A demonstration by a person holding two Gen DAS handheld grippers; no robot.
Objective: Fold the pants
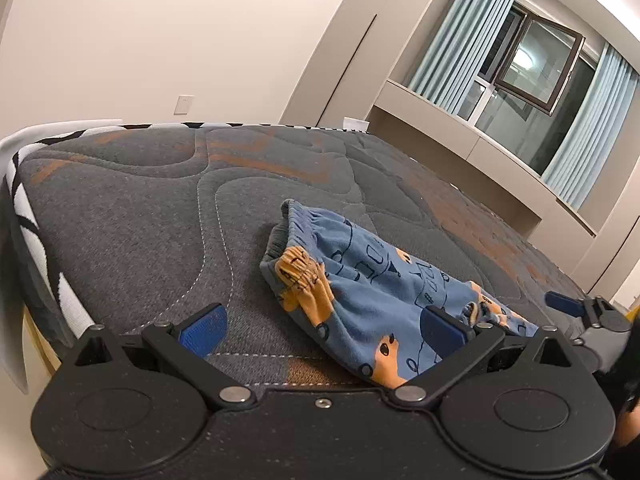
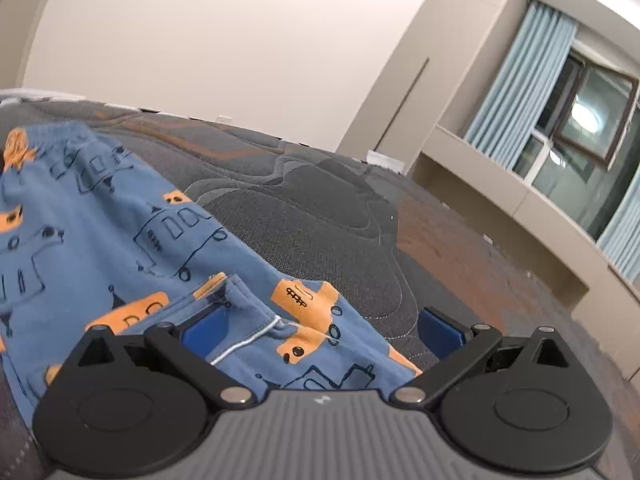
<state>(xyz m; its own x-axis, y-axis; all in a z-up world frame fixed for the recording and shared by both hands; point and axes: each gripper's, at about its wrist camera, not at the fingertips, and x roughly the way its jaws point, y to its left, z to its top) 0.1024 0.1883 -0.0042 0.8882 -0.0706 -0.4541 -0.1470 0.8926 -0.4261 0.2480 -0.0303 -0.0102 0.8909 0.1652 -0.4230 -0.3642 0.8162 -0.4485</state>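
One pair of pants [image 1: 372,280] lies on one bed [image 1: 140,208]; two hand-held grippers, left [image 1: 324,330] and right [image 2: 326,328]; one window [image 1: 536,64].

Blue pants [image 1: 372,280] printed with orange vehicles and dark line drawings, folded into a rumpled bundle, lying flat on the grey quilted mattress [image 1: 140,208], gathered waistband toward the mattress's far edge, hem nearest.
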